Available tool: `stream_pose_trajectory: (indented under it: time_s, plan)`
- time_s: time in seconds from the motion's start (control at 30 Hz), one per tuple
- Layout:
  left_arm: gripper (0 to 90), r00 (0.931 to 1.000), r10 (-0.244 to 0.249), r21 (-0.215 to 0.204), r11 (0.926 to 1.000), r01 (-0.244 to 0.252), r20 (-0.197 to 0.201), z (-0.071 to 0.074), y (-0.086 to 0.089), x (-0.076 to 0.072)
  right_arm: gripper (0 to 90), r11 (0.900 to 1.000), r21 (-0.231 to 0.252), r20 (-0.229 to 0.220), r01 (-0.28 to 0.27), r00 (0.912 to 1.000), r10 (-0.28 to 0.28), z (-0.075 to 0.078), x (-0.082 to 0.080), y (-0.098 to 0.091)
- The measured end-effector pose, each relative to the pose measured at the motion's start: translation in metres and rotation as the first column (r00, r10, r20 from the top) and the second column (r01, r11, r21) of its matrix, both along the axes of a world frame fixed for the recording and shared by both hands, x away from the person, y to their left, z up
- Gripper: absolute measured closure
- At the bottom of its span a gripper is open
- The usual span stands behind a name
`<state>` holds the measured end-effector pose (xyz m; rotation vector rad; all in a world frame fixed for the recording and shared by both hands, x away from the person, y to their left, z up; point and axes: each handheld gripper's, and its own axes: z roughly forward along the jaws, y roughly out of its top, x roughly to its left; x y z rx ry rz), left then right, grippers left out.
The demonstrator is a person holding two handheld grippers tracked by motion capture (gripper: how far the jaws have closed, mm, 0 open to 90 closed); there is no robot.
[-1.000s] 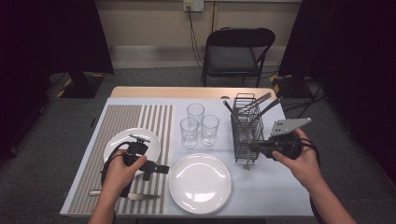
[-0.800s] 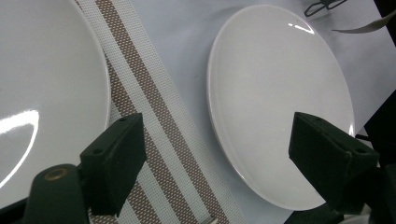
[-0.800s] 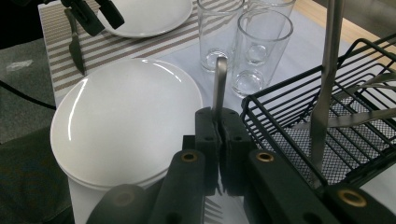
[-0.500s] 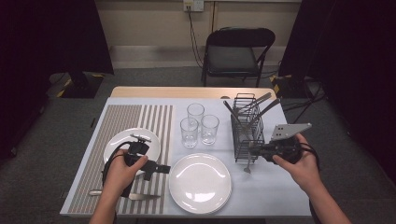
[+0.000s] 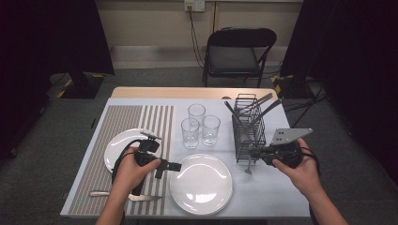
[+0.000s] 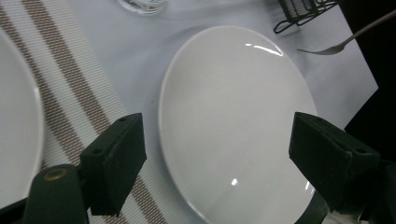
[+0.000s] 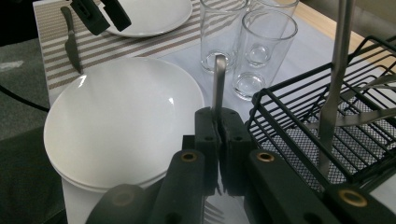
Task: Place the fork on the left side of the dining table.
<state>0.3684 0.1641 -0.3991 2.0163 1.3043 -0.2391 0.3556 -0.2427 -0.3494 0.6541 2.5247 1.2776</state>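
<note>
The right gripper has its fingers clamped on a fork just beside the wire caddy, tines probably downward (partly hidden). The left gripper gapes empty over the front plate.

In your right gripper view, the pads hide the fork's midsection, its tines blurred at the bottom edge. Your left gripper view crops the near plate and a glass at the edges.
</note>
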Motion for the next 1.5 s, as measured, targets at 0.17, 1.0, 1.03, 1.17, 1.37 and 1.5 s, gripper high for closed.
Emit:
stream_pose_trajectory:
  time_s: [0.17,1.0,1.03,1.17,1.37,1.5]
  plan:
    - [18.6,0.9999,-0.011,-0.021,0.9997,0.011,0.003,0.008,-0.011,0.003,87.6,0.9998,-0.012,0.011,-0.012,0.9999,0.012,0.0,-0.001,0.005]
    - [26.7,0.9965,-0.074,-0.058,0.9958,0.071,-0.04,0.054,-0.068,0.014,86.0,0.9991,-0.024,0.033,-0.034,0.9988,0.035,-0.008,-0.005,0.028]
    - [28.1,0.996,-0.076,-0.054,0.9958,0.074,-0.047,0.053,-0.07,0.015,85.8,0.999,-0.027,0.038,-0.036,0.9986,0.037,-0.009,-0.006,0.03]
    - [30.5,0.9962,-0.071,-0.063,0.9957,0.067,-0.052,0.053,-0.074,0.016,85.2,0.999,-0.025,0.029,-0.035,0.9989,0.036,-0.011,-0.007,0.034]
    - [32.4,0.9956,-0.078,-0.061,0.9953,0.075,-0.051,0.054,-0.079,0.017,84.7,0.9985,-0.031,0.03,-0.045,0.9985,0.046,-0.014,-0.007,0.043]
    - [34.8,0.9953,-0.074,-0.073,0.9949,0.07,-0.062,0.052,-0.085,0.018,84.6,0.9983,-0.035,0.031,-0.048,0.9983,0.049,-0.016,-0.006,0.048]
